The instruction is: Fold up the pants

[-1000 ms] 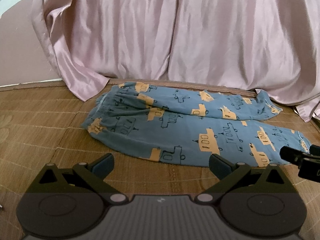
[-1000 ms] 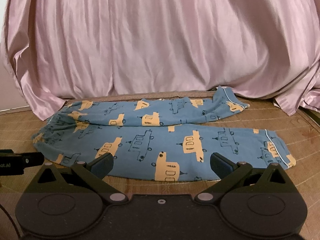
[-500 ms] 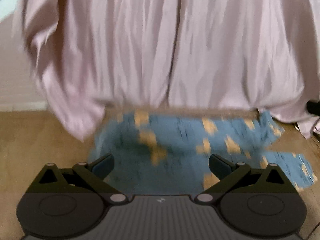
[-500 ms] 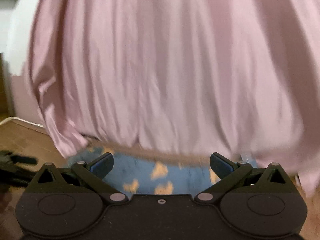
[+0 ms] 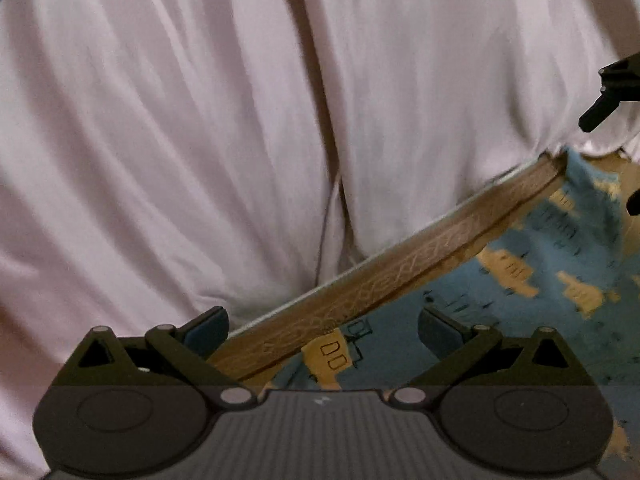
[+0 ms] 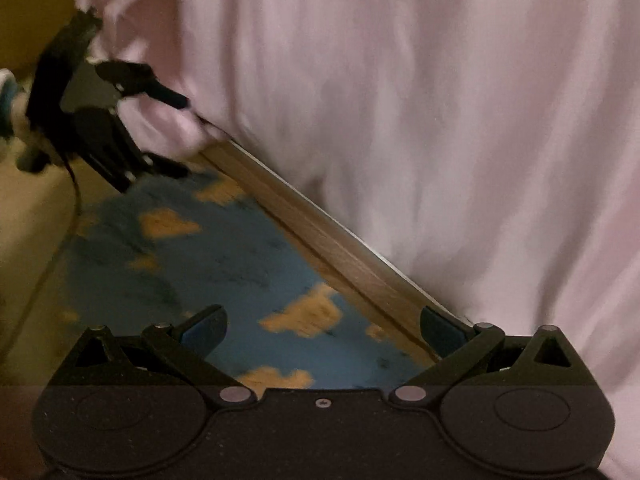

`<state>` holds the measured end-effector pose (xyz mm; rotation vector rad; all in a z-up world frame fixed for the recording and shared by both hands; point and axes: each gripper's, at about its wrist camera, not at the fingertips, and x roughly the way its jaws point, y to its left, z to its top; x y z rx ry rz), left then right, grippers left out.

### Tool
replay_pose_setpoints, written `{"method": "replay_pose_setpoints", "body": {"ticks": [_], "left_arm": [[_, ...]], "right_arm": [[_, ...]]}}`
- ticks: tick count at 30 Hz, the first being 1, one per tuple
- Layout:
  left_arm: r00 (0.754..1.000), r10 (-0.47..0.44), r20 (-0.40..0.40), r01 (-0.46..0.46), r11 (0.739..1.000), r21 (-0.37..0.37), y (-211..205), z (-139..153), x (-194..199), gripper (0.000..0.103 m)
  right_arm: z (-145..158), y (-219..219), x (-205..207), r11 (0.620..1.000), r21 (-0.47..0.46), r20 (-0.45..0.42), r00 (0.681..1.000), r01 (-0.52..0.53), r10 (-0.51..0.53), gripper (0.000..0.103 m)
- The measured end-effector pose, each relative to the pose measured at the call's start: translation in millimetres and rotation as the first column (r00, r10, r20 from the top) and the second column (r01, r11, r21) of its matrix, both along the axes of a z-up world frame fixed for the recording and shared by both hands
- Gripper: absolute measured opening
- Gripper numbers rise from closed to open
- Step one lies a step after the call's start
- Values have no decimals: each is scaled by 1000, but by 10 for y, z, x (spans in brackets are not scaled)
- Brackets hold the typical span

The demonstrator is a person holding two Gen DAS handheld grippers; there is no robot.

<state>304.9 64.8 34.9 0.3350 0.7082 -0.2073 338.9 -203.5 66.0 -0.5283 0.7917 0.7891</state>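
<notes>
Right gripper (image 6: pixel 322 330), foreground: jaws spread wide, nothing between them, blue-padded fingertips (image 6: pixel 204 326) over blue pants (image 6: pixel 224 268) with orange print, blurred, lying flat on a woven tan mat (image 6: pixel 36 208). Pink curtain (image 6: pixel 420 120) filling upper right, falling to a wooden edge strip (image 6: pixel 320 236) that runs diagonally just beside the pants. Left gripper (image 6: pixel 120 132), upper left, blurred, jaws apart, at the far end of the pants near the curtain hem.
</notes>
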Motion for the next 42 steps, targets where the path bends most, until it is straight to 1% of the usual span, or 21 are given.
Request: {"method": "replay_pose_setpoints", "body": {"ticks": [3,7,8,12,14,16,18,19,20,21,22,23,25,26,28,30,32,35,37,38,42], "left_arm": [[995,-59,-80,59,998,4,33,-294,333,103],[980,-139,-146,144,989,26,57,-504,605,100],[972,-159,-174,166,986,25,73,-553,670,98],[928,-229,-294,251,967,37,72,-662,830,86],[906,-249,-342,288,955,68,69,-712,842,74],[894,-249,-371,300,950,86,86,-752,849,68],[887,-251,-388,298,952,66,97,-742,869,58],[879,-257,-401,299,953,46,101,-731,865,45],[871,-265,-414,301,953,22,103,-721,852,31],[867,-266,-421,300,954,14,97,-704,836,26],[870,-260,-419,299,954,28,28,-720,824,13],[872,-253,-419,298,954,43,1,-710,802,7],[888,-218,-405,274,958,84,-52,-690,769,4],[897,-201,-393,259,961,98,-61,-678,749,4],[920,-161,-356,214,970,114,-77,-641,720,4],[939,-119,-321,161,981,107,-37,-564,693,3],[963,-70,-261,102,989,112,13,-459,667,3],[986,8,-168,14,991,130,90,-334,675,3],[991,59,-116,-43,990,131,142,-277,706,3],[991,80,-104,-66,989,134,169,-268,718,3],[983,144,-118,-122,978,171,166,-418,815,3]], "right_arm": [[-323,-137,326,1000,2,-57,998,7,-7,101],[-590,-219,638,998,64,-136,991,6,3,90],[-631,-234,674,998,64,-143,990,-3,12,85],[-804,-244,787,997,57,-146,988,-42,50,77],[-894,-223,829,998,62,-159,987,-20,30,77],[-987,-254,865,998,62,-194,981,-3,15,75],[-1021,-244,829,998,53,-158,987,-18,26,73],[-1026,-233,816,999,50,-149,989,-18,25,66],[-1021,-230,802,998,62,-141,990,-15,24,51],[-1015,-224,791,998,69,-131,991,-10,19,43],[-1010,-209,774,998,65,-117,993,-4,12,29],[-1007,-192,759,998,61,-104,994,-7,13,15],[-1010,-165,737,998,56,-87,996,-17,22,4],[-1011,-157,725,998,58,-87,996,-20,25,2],[-991,-150,701,998,60,-69,997,-13,17,2],[-908,-150,689,997,75,-15,1000,10,-9,1],[-791,-141,710,993,109,39,998,48,-52,1],[-625,-57,769,989,135,162,983,67,-89,1],[-578,62,804,992,114,248,966,47,-75,1],[-585,125,826,995,97,269,961,37,-62,1],[-745,309,921,998,42,265,963,40,-50,1]]}}
